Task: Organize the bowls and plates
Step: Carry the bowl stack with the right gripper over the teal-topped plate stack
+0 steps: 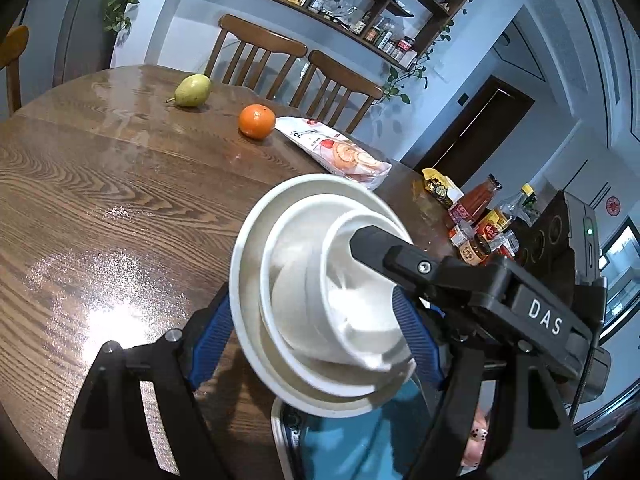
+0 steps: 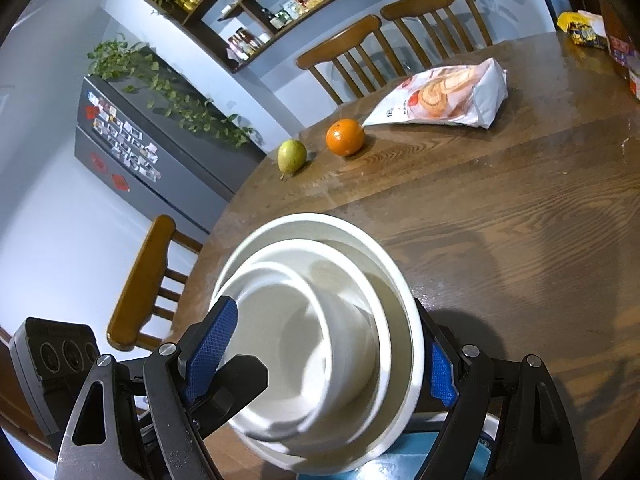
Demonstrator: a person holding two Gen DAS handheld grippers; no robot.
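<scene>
My left gripper (image 1: pixel 316 344) and my right gripper (image 2: pixel 324 356) both clamped on nested white bowls (image 2: pixel 320 340), stack tilted above the blue plate (image 2: pixel 420 460) at the worktop (image 2: pixel 500 220) near edge

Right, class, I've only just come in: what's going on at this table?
A person with a gripper in each hand holds a nested stack of three white bowls above a blue plate on the wooden table. The left gripper and right gripper both clamp the stack. A pear, an orange and a snack bag lie beyond.
</scene>
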